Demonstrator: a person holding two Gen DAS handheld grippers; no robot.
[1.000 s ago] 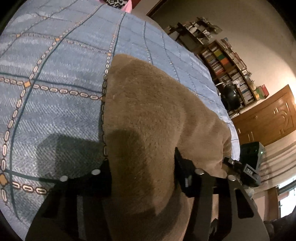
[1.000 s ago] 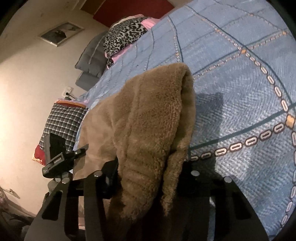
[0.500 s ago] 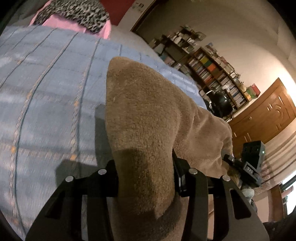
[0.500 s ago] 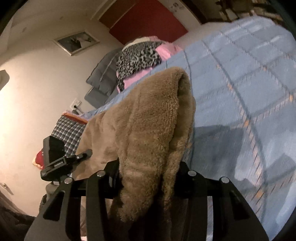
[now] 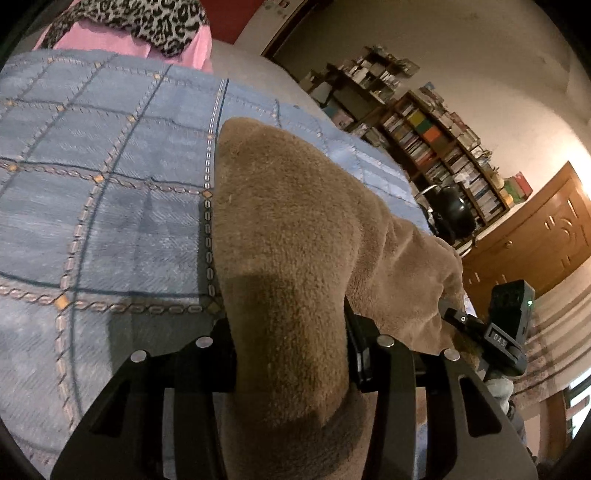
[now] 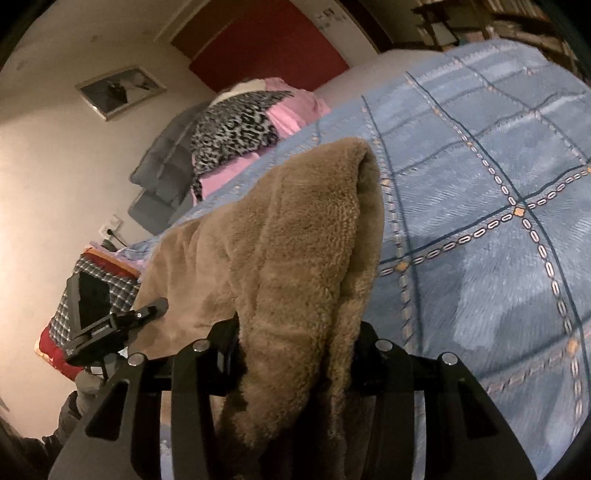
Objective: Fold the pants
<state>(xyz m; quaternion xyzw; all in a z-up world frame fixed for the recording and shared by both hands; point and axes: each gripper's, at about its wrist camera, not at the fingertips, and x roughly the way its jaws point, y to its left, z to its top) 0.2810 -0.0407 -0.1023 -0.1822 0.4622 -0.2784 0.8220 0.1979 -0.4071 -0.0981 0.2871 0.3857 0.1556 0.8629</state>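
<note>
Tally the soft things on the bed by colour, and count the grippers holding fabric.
Brown: 1, the fleece pants, lying over the blanket
Blue: 1, the patterned blanket that covers the bed
Pink: 1, the cloth at the far end
Leopard print: 1, the cloth on the pink one
Grippers shut on the pants: 2, left gripper, right gripper
Total: 6

Left hand-held gripper (image 5: 290,354): clamped on a thick fold of brown fleece pants (image 5: 295,236).
Pants: draped away over a blue patterned bedspread (image 5: 103,192).
Right hand-held gripper (image 5: 491,332): at the garment's far edge, state unclear.
Background: leopard-print cloth (image 5: 147,18), crowded bookshelf (image 5: 436,147), wooden door (image 5: 535,236).
</note>
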